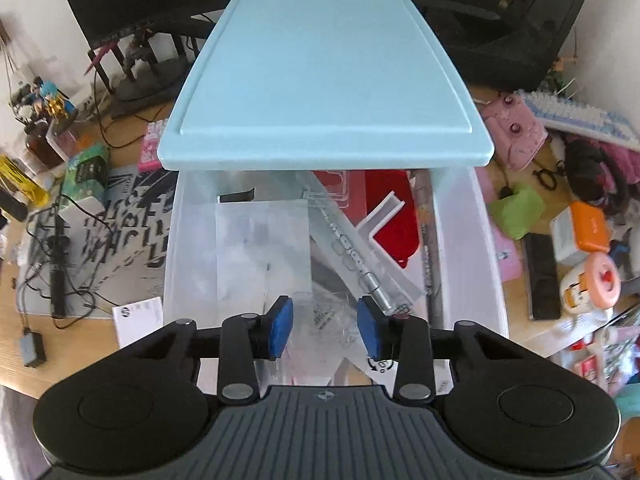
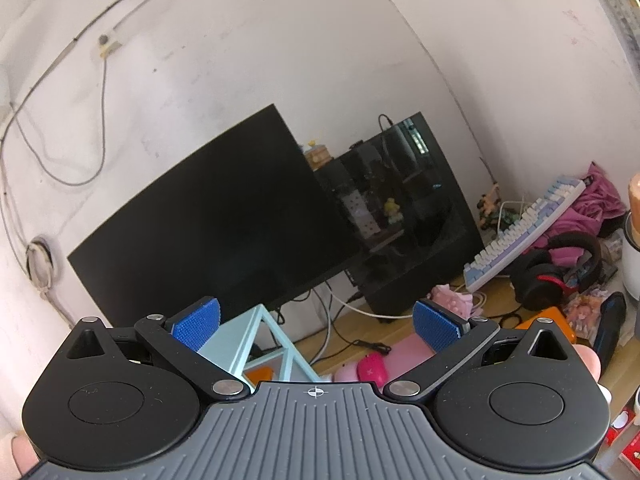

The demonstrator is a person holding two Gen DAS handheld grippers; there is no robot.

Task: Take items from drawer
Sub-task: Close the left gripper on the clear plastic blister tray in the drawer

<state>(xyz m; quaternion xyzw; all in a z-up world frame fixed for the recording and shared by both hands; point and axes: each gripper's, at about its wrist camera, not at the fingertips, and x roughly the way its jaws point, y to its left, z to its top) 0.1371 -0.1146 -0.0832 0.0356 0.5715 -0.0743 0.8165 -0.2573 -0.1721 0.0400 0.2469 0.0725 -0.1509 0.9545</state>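
Note:
In the left wrist view a light blue drawer unit (image 1: 324,80) stands on the desk with its clear plastic drawer (image 1: 468,248) pulled out toward me. Inside lie a clear plastic bag (image 1: 262,248), a metal hinge in a packet (image 1: 362,264), a red item (image 1: 390,216) and a thin rod (image 1: 430,252). My left gripper (image 1: 325,326) is open just above the drawer's front part, with nothing between its blue pads (image 1: 282,326). My right gripper (image 2: 316,326) is open and empty, raised beside the unit (image 2: 256,344) and facing the wall.
A black monitor (image 2: 216,224) and a dark PC case (image 2: 408,208) stand behind the unit. Cables, figurines (image 1: 44,96) and a printed mat (image 1: 120,232) lie left. A keyboard (image 2: 524,228), headphones (image 2: 556,272), pink mouse (image 2: 372,366) and small boxes crowd the right.

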